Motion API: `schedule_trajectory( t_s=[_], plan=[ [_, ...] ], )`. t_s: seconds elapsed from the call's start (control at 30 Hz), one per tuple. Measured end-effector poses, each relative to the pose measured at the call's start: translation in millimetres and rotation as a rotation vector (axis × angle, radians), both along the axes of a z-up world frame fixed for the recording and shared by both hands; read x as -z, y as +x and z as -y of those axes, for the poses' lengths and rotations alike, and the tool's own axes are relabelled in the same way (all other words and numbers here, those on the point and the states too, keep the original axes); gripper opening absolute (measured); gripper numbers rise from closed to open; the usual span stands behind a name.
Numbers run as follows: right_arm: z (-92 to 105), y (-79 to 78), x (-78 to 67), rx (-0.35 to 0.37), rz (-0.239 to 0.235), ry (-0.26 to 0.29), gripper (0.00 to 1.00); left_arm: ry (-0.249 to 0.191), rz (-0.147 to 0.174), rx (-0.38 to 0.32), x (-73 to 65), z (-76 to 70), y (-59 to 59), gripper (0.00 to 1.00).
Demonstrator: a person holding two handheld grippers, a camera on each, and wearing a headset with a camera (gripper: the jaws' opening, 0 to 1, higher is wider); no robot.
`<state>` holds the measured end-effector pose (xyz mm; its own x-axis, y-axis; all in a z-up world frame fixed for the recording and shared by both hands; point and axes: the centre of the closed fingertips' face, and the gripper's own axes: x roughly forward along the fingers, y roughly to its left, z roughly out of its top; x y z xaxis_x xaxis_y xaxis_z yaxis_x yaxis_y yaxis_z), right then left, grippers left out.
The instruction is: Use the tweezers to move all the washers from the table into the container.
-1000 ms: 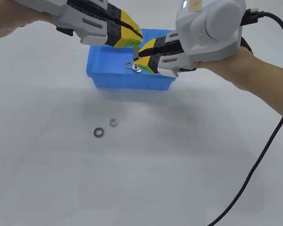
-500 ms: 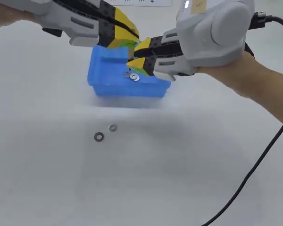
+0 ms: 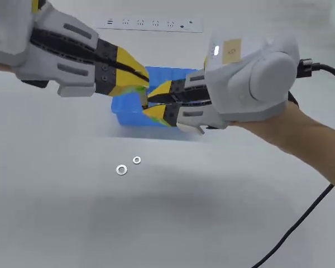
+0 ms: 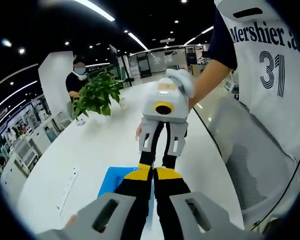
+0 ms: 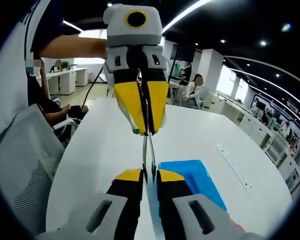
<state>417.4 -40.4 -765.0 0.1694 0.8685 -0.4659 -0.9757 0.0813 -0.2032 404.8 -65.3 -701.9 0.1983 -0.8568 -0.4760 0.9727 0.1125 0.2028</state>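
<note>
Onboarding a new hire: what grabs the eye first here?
The left tool and right tool meet nose to nose at the blue container, with thin tweezers spanning between their yellow tips. Nearer on the white table, two washers lie side by side.

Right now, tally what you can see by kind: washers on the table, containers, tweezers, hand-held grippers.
Washers on the table: 2
Blue container: 1
Tweezers: 1
Grippers: 2, the left hand-held gripper and the right hand-held gripper
Total: 6
The container's inside is mostly hidden, so nothing is counted there.
</note>
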Motion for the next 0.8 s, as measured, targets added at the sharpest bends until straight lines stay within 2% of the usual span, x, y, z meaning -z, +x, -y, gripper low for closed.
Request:
schedule_trajectory(
  t_s=[0.23, 0.47, 0.57, 0.67, 0.8],
  plan=[
    [-6.9, -23.2, 7.2, -0.026, -0.03, -0.003, 0.12, -0.019, -0.033, -0.025, 9.5, -5.8, -20.3, 0.05],
    [-11.2, -35.8, 23.3, -0.044, -0.049, -0.027, 0.12, -0.033, -0.059, -0.039, 25.0, -9.9, -32.2, 0.06],
    [-11.3, -37.6, 31.5, -0.043, -0.053, -0.043, 0.12, -0.042, -0.083, -0.053, 32.9, -12.4, -32.7, 0.06],
    [-11.1, -38.8, 39.2, -0.037, -0.079, -0.047, 0.12, -0.049, -0.108, -0.057, 40.5, -12.9, -33.0, 0.06],
    [-9.3, -37.0, 49.3, -0.027, -0.098, -0.06, 0.12, -0.045, -0.132, -0.072, 55.6, -15.5, -28.6, 0.06]
  ],
)
